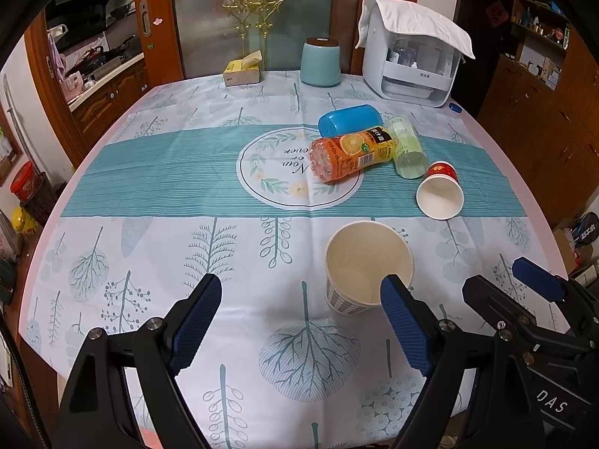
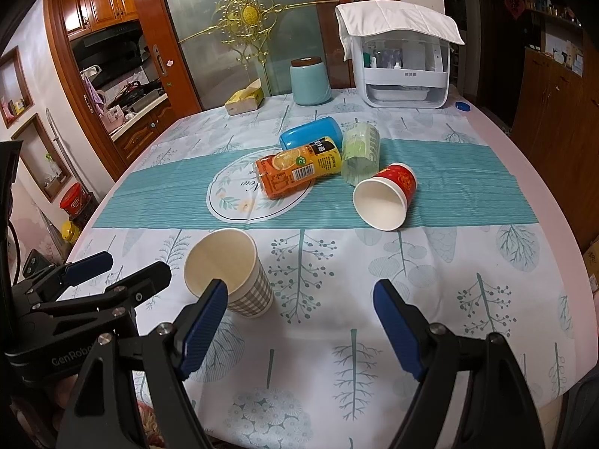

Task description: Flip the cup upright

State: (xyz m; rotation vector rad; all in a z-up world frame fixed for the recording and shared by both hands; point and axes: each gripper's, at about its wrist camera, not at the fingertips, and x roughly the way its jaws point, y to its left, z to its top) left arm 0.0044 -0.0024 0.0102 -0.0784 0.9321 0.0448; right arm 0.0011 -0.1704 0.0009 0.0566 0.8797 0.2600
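A checked paper cup (image 1: 365, 269) stands upright on the tablecloth near the front; it also shows in the right wrist view (image 2: 232, 271). A red paper cup (image 1: 441, 192) lies on its side behind it, mouth toward me, also in the right wrist view (image 2: 385, 196). My left gripper (image 1: 301, 295) is open and empty, its right finger just in front of the checked cup. My right gripper (image 2: 301, 299) is open and empty, its left finger in front of the checked cup. The right gripper also shows at the right edge of the left wrist view (image 1: 501, 280).
An orange juice bottle (image 1: 352, 153), a blue cup (image 1: 350, 119) and a pale green cup (image 1: 408, 149) lie on their sides mid-table. A blue canister (image 1: 321, 61), a yellow box (image 1: 242, 69) and a white appliance (image 1: 411, 63) stand at the back edge.
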